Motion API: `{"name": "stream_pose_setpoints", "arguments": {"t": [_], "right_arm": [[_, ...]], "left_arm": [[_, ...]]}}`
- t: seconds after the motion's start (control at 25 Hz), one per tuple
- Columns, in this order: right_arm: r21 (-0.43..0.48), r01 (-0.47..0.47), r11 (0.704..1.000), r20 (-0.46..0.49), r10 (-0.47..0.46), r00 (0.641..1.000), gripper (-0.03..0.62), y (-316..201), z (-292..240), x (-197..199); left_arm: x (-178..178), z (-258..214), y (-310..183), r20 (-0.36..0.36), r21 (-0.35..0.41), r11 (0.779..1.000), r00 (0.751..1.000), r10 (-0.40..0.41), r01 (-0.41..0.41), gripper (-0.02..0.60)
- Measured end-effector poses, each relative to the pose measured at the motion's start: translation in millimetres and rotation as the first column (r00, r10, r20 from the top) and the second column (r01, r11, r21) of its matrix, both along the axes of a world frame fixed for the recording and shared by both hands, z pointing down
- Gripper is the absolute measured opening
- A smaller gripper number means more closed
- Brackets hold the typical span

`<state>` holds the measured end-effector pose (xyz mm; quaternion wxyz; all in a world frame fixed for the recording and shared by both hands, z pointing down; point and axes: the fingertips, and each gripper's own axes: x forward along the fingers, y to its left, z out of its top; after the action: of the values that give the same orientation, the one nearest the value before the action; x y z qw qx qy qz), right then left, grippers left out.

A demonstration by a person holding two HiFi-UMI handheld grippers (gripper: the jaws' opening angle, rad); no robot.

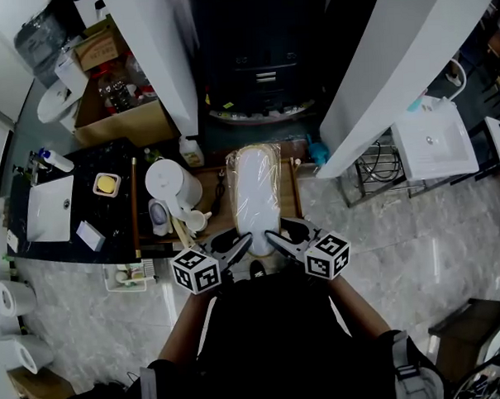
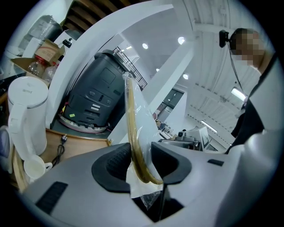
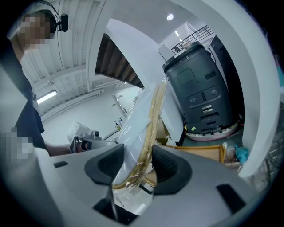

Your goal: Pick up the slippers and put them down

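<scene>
A pair of white slippers (image 1: 256, 190) with tan soles, wrapped in clear plastic, is held by its near end over a wooden tray (image 1: 292, 193). My left gripper (image 1: 239, 245) is shut on the pack's near left corner and my right gripper (image 1: 277, 240) on its near right corner. In the left gripper view the slippers (image 2: 133, 119) stand edge-on between the dark pads of my left gripper (image 2: 141, 160), with loose plastic hanging below. In the right gripper view the slippers (image 3: 149, 122) run between the pads of my right gripper (image 3: 138, 165). The far end of the pack is over the tray's back.
A white kettle (image 1: 173, 185) and a small cup (image 1: 196, 222) stand left of the slippers on the tray. A black machine (image 1: 261, 70) sits behind it between two white columns. A dark counter with a basin (image 1: 52, 207) lies at left, a white sink (image 1: 434, 141) at right.
</scene>
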<state>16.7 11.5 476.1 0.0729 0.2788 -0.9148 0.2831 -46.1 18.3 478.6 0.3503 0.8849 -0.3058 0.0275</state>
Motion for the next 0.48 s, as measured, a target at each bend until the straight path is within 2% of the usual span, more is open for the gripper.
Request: {"name": "stream_pose_setpoints", "arguments": {"t": [0.28, 0.48], "right_arm": [[0.006, 0.007, 1.0, 0.009, -0.007, 1.0, 0.199, -1, -4, -1], [0.018, 0.051, 0.999, 0.016, -0.051, 0.999, 0.198, -6, -10, 2]], "left_arm": [[-2, -4, -1, 0.003, -0.002, 1.0, 1.0, -0.016, 0.016, 0.146], [2, -11, -4, 0.006, 0.003, 0.998, 0.998, -0.058, 0.058, 0.146]]}}
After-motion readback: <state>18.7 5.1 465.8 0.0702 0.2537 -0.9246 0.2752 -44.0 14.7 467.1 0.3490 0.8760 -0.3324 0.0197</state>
